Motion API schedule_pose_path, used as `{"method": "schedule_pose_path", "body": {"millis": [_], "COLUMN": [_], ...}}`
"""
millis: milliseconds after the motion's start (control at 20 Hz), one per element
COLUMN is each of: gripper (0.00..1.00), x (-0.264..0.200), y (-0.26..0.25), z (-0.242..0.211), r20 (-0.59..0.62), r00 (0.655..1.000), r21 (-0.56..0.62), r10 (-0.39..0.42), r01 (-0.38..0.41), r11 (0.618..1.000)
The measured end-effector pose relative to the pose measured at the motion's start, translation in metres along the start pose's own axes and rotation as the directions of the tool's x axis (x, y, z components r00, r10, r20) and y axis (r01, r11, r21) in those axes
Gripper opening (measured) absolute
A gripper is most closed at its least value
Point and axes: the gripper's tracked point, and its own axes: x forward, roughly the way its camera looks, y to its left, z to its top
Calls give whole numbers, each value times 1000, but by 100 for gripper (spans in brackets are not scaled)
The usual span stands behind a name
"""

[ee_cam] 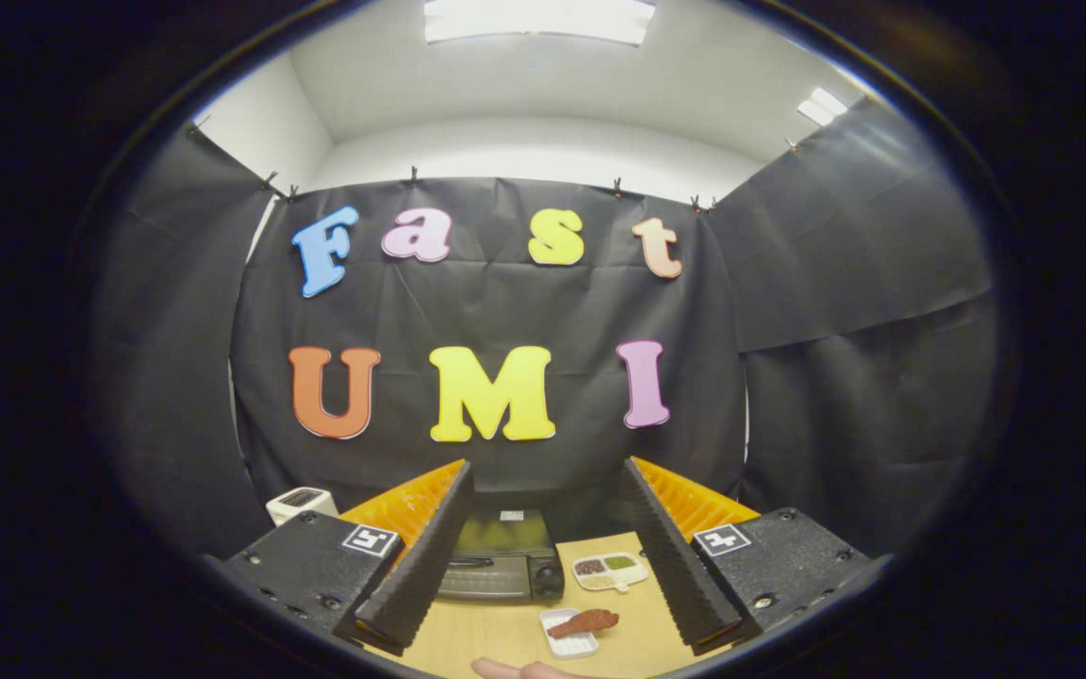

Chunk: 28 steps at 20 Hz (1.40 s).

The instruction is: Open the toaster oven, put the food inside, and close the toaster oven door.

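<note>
The toaster oven (502, 558) sits low in the centre of the frame on a pale wooden table (505, 637), its back against the black cloth wall; it is dark and boxy, with its glass door up and shut, a bar handle across the front below the glass, and knobs stacked down its right side; the glass shows a dull greenish sheen. The food (584, 622), a reddish-brown elongated piece, lies lower and to the right of the oven, resting across a small white rectangular tray (566, 641) and overhanging its right end.

The gripper (543, 547) is released, its two fingers spread wide, holding and touching nothing; the oven shows in the gap between them, and the food lies nearer the right finger.

A white divided dish (611, 571) stands just right of the oven, with dark brown, green and pale fillings in separate compartments; a white toaster (301, 504) stands at lower left, behind the left finger; a person's hand (524, 670) shows at the bottom edge.
</note>
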Motion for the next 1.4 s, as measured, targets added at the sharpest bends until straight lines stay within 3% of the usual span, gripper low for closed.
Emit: {"method": "schedule_pose_path", "body": {"millis": [200, 500, 750, 1000, 1300, 1350, 1400], "gripper": [99, 99, 99, 99, 99, 99, 99], "x": [45, 117, 171, 204, 222, 226, 224], "y": [14, 54, 82, 107, 126, 128, 131], "z": [-27, -97, -168, -249, -298, -291, -298], "r20": [-7, -114, -180, -344, -461, -441, -464], "r00": [1000, 992, 982, 936, 884, 894, 882], "r21": [20, 86, 49, 69, 5, 3, -5], "r10": [-5, 52, 56, 73, 79, 77, 79], "r01": [5, -42, -48, -52, -87, -85, -92], "r11": [1000, 995, 998, 996, 996, 996, 996]}}
